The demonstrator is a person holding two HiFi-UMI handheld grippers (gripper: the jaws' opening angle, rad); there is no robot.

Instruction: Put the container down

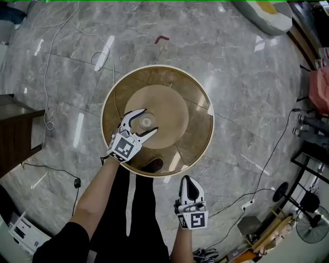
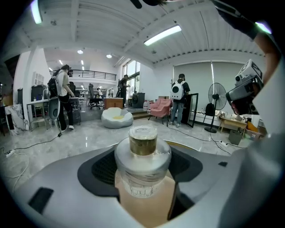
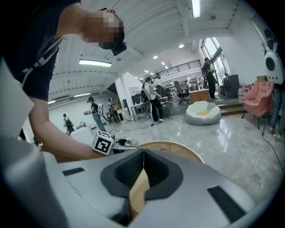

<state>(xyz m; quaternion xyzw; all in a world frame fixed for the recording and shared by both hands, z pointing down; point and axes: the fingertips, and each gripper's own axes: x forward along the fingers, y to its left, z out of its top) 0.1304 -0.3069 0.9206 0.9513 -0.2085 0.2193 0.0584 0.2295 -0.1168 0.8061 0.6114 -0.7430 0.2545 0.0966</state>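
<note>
— What lies around it?

— A round brown tabletop [image 1: 195,108] on a grey marble floor [image 1: 231,61]. A white cable [image 1: 49,77] loops across the floor on the left, and a beanbag [image 1: 264,13] sits at the top right. A fan [image 1: 312,231] stands at the lower right. A shoe [image 1: 153,165] shows through the near edge of the tabletop.

— And the container?

— The container [image 2: 143,156] is over the paler middle disc of the tabletop, between the jaws of the left hand-held gripper [image 1: 149,120]. Those jaws press on its clear sides.

— Which way does it point?

— Upright. Its long axis is vertical and its gold cap [image 2: 143,140] is on top. The jaws reach in from the side, level with its shoulders. I cannot tell whether its base touches the tabletop.

— Anything in the way?

— The person's left forearm comes in over the near rim.

— The other one?

— The right hand-held gripper [image 1: 190,180] hangs off the tabletop, just beyond its near edge and well apart from the container. Its jaws are pressed together with nothing in them.
</note>
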